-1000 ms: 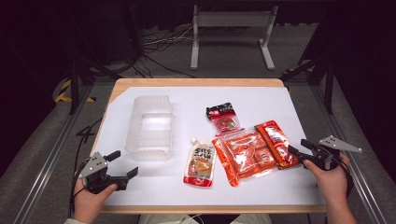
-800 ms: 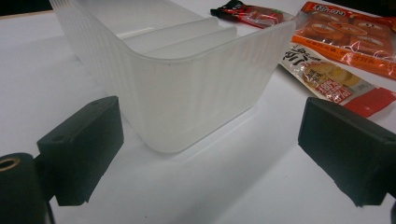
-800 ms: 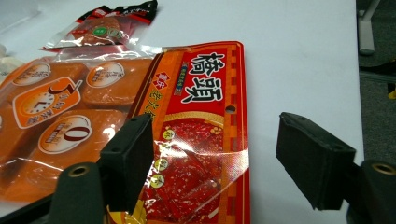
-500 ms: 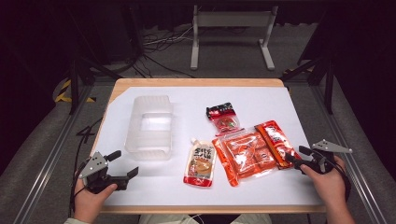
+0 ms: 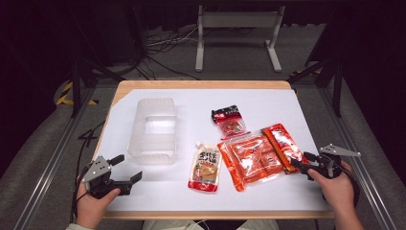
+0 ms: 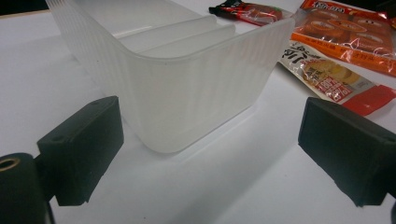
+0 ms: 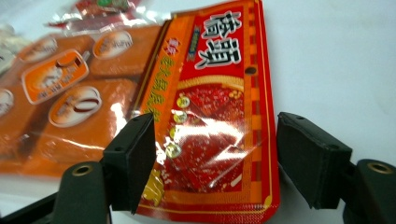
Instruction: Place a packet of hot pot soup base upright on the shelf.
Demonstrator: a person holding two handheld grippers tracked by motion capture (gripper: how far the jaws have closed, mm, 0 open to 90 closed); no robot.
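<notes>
My left gripper (image 5: 126, 167) rests open at the table's near left corner, a short way from a clear ribbed plastic container (image 5: 155, 129). The left gripper view shows that container (image 6: 187, 93) just beyond the open gripper (image 6: 210, 158), with nothing between the jaws. My right gripper (image 5: 300, 160) is open at the near end of a red-orange snack packet (image 5: 283, 143). From the right gripper view, that packet (image 7: 215, 116) lies flat on the table with a jaw on each side of its near end. A large orange bag (image 5: 251, 158) overlaps its left edge.
A white-and-red spout pouch (image 5: 206, 166) lies in the middle near the front. A small dark red packet (image 5: 229, 120) sits behind the orange bag. The white table surface (image 5: 268, 103) ends in a wooden edge; metal rails run along both sides.
My right gripper has shifted slightly nearer and lower at the red-orange packet's end. The left gripper and the objects have not moved.
</notes>
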